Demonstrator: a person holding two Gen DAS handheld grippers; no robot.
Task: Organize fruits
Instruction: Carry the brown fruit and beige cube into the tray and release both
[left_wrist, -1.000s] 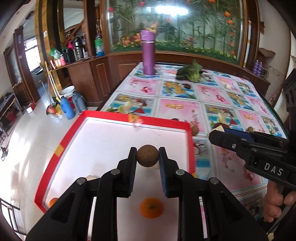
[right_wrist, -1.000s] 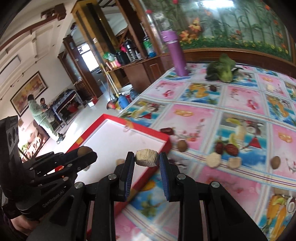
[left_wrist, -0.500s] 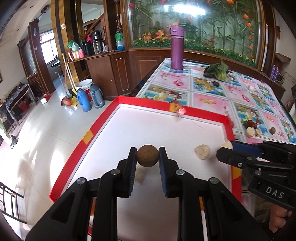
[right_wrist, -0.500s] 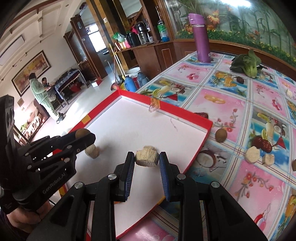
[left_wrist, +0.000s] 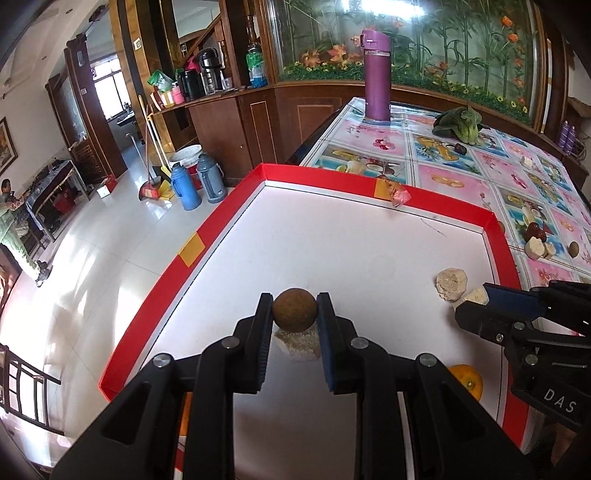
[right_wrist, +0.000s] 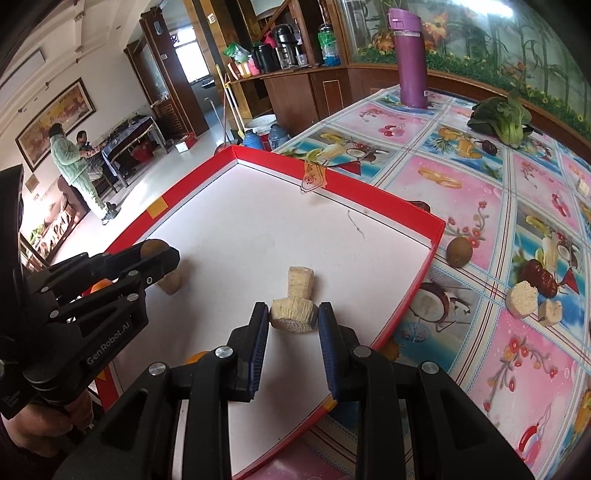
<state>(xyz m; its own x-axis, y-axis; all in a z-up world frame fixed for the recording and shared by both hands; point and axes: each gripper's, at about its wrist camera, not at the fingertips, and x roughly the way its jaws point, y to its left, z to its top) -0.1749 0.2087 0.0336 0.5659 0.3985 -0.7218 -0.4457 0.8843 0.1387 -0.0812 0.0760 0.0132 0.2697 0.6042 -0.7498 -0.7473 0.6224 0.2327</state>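
Both hand-held grippers have advanced over the red-rimmed white tray. Our left hand-held gripper clamps a round brown fruit; our right hand-held gripper pinches a pale fibrous chunk. Placing step; next we lower and release inside the tray.

Left gripper clamped, right gripper clamped, both side by side

Purple flask upright at the far end of the counter, leafy greens near it; two thermoses, broom on the floor; cabinet with bottles, framed picture on wall.
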